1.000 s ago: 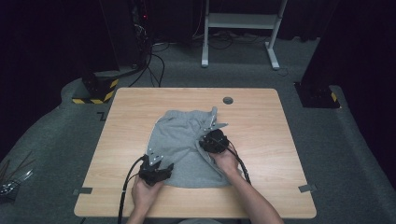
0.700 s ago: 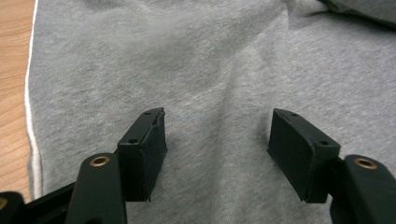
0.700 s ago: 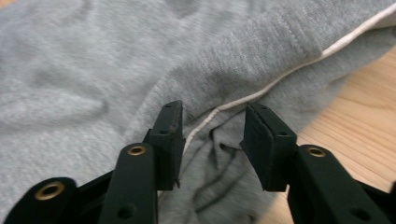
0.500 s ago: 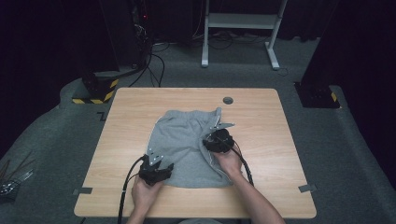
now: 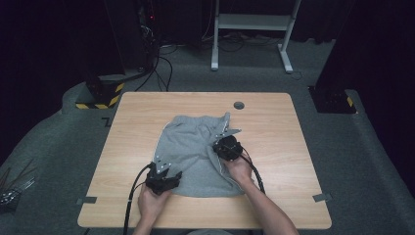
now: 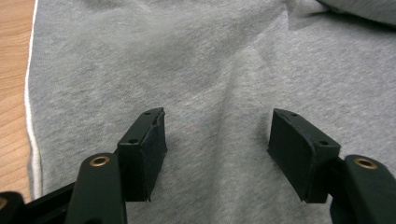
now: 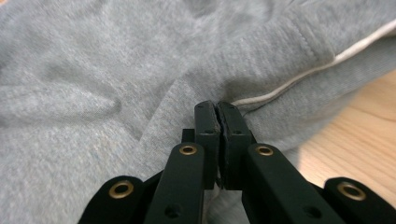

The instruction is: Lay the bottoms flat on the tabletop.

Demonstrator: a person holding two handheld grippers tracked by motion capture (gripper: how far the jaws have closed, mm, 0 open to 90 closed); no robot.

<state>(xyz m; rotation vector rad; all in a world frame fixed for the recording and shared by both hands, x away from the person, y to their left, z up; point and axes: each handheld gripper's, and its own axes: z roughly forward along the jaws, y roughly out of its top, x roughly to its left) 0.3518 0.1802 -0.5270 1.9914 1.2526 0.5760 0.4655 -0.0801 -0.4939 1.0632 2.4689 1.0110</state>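
Note:
A pair of grey shorts [image 5: 193,142] with white piping lies spread on the wooden table [image 5: 293,161]. My left gripper [image 5: 165,167] hovers at the shorts' near left part. In the left gripper view it [image 6: 217,149] stands open, with flat grey cloth [image 6: 187,56] below the jaws and nothing pinched. My right gripper [image 5: 222,143] is on the shorts' right side. Its jaws have just been closing. In the right gripper view it [image 7: 218,109] is shut, with a fold of the cloth [image 7: 93,70] beside the piped hem pinched between the tips.
A round cable hole [image 5: 239,105] sits near the table's far edge. Bare wood [image 7: 359,135] lies right of the shorts. On the floor behind stand a white frame [image 5: 249,22] and a black-yellow striped base [image 5: 100,93] with cables.
The right gripper has shifted only slightly on the shorts' right side. The left gripper and the shorts look unmoved.

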